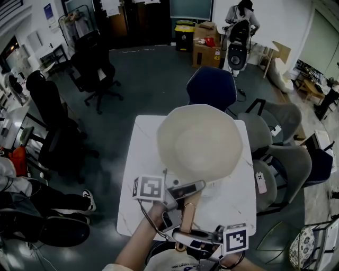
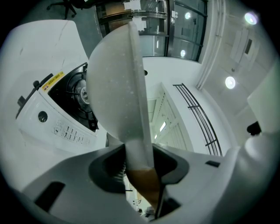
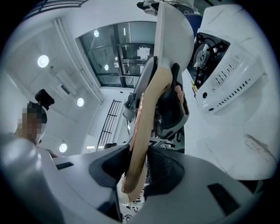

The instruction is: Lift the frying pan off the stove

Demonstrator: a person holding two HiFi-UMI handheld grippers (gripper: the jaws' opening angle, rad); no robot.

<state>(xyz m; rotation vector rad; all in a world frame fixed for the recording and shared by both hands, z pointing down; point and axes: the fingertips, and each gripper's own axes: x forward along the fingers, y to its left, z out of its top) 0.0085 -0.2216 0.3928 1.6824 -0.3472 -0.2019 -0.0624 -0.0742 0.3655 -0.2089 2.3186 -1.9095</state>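
Observation:
A cream-white frying pan (image 1: 200, 140) hangs over the white table (image 1: 233, 204) and hides the stove in the head view. Both grippers hold its wooden handle (image 1: 186, 214). My left gripper (image 1: 183, 191) is shut on the handle close to the pan body. My right gripper (image 1: 193, 237) is shut on the handle's near end. In the left gripper view the pan (image 2: 116, 92) is edge-on, with the white stove (image 2: 57, 122) and its bare black burner (image 2: 74, 94) beside it. In the right gripper view the handle (image 3: 140, 131) runs up to the pan (image 3: 173, 35), and the stove (image 3: 223, 78) stands apart at the right.
Black office chairs (image 1: 53, 127) stand left of the table, a blue chair (image 1: 212, 87) behind it and grey chairs (image 1: 286, 159) to its right. A seated person's shoe (image 1: 87, 200) is near the table's left side. Cardboard boxes (image 1: 206, 45) and a person (image 1: 241, 16) are far back.

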